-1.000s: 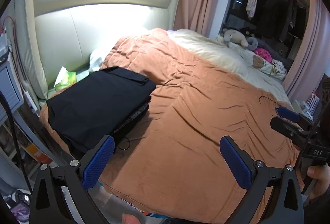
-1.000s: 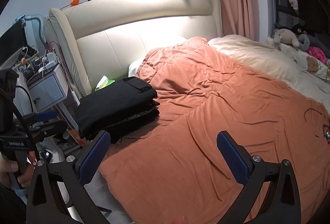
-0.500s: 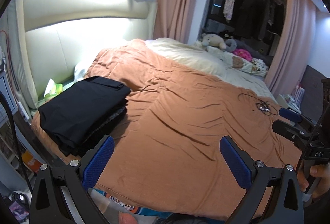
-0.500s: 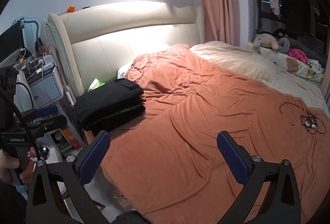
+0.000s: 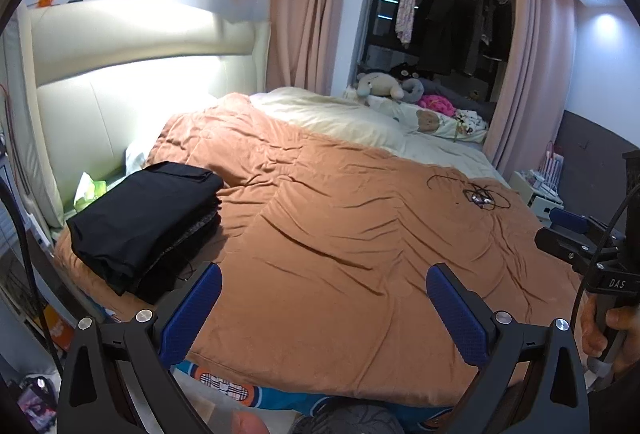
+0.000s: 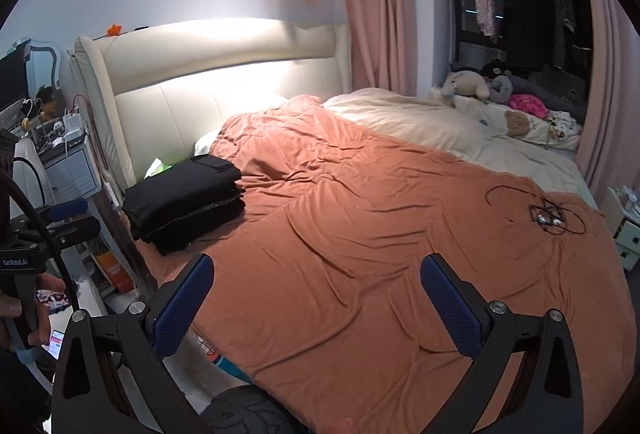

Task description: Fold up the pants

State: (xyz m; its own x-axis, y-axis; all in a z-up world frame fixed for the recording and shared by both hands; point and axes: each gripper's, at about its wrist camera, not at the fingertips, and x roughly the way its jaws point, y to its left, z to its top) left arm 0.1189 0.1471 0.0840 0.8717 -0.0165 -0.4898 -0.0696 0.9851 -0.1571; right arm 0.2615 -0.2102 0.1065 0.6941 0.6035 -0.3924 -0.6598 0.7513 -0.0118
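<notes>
1. While both grippers hang above the near edge of the bed, the left gripper (image 5: 324, 304) has its jaws spread wide and grips nothing.
2. Right gripper (image 6: 316, 294): jaws likewise spread wide, nothing between them.
3. Folded black pants (image 5: 144, 222) lie stacked on the orange blanket (image 5: 352, 254), at the corner near the headboard (image 6: 224, 74), well apart from both grippers.
4. A tangled cable (image 6: 548, 216) lies on the blanket's far right side.

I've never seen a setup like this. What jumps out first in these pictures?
A big bed under an orange blanket fills both views. A neat stack of folded black pants sits at its corner by the cream headboard. Up close, the left gripper and right gripper both hang open and empty above the blanket, and a tangled cable lies on the far side.
</notes>
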